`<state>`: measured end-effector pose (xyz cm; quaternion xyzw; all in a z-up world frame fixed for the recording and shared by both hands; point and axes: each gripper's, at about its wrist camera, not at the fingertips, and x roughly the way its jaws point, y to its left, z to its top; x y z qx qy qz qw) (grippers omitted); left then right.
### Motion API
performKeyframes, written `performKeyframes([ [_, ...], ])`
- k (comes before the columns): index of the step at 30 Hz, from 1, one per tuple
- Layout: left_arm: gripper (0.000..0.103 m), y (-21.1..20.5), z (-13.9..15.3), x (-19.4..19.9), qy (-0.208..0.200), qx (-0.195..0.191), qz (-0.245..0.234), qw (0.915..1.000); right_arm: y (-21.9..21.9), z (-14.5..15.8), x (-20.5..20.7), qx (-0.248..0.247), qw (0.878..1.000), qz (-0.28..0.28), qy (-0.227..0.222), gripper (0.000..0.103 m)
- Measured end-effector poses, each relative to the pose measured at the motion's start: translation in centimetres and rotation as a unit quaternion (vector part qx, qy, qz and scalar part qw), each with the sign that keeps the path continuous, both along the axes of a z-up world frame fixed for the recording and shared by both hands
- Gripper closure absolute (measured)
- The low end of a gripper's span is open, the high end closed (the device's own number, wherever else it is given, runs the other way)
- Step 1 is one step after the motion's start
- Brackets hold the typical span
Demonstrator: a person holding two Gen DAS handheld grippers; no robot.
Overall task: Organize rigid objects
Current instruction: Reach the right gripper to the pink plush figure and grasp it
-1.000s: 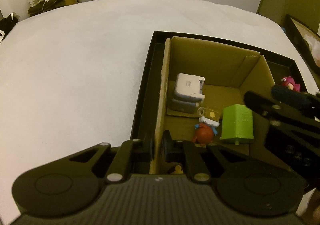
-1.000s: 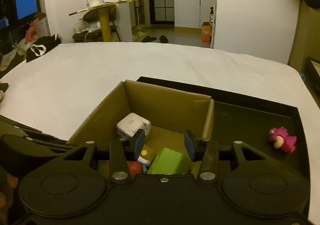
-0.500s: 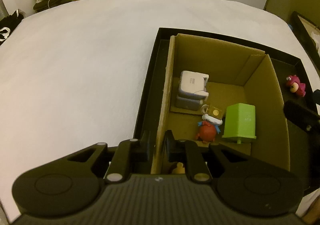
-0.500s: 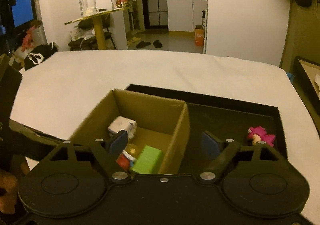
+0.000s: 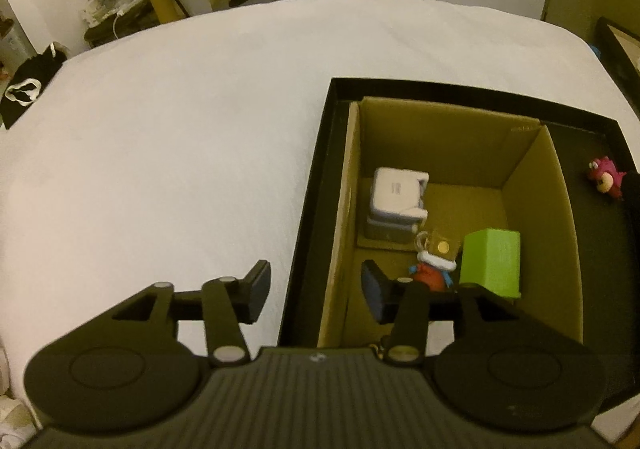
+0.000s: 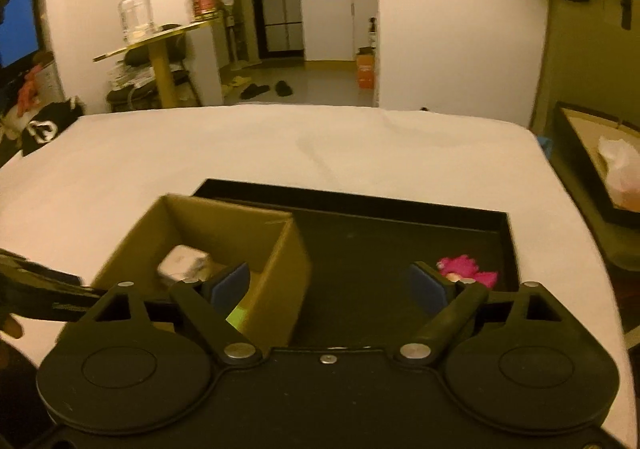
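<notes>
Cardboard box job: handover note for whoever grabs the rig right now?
Left gripper: jaws opening, straddling the near left wall of the cardboard box, pads off it, holding nothing.
Right gripper: jaws opening, empty, hovering over the black tray.
In the box: white charger, green block, red figure.
Left: pink toy lies loose on the tray right of the box; probably the right gripper's next pick.

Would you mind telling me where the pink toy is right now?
The pink toy lies on the black tray's floor, right of the cardboard box and outside it; in the right wrist view it sits just beyond the right-hand fingertip.
</notes>
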<state>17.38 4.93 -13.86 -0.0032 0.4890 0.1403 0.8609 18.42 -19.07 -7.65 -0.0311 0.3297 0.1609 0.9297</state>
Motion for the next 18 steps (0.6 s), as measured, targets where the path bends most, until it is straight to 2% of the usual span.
performKeyframes([
  [7, 0.048, -0.5, 0.6, 0.9, -0.006, 0.018, 0.003, 0.9998, -2.5, -2.1, 2.4, 0.026, 0.996, -0.081, 0.025, 0.016],
  [14, 0.046, -1.0, 0.6, 1.7, -0.007, 0.028, 0.003, 0.9996, -3.7, -4.2, 4.6, 0.026, 0.991, -0.126, 0.042, 0.016],
  [18, 0.046, -1.1, 0.3, 2.2, -0.007, 0.032, 0.006, 0.9994, -5.0, -5.5, 5.8, 0.046, 0.985, -0.157, 0.062, 0.016],
])
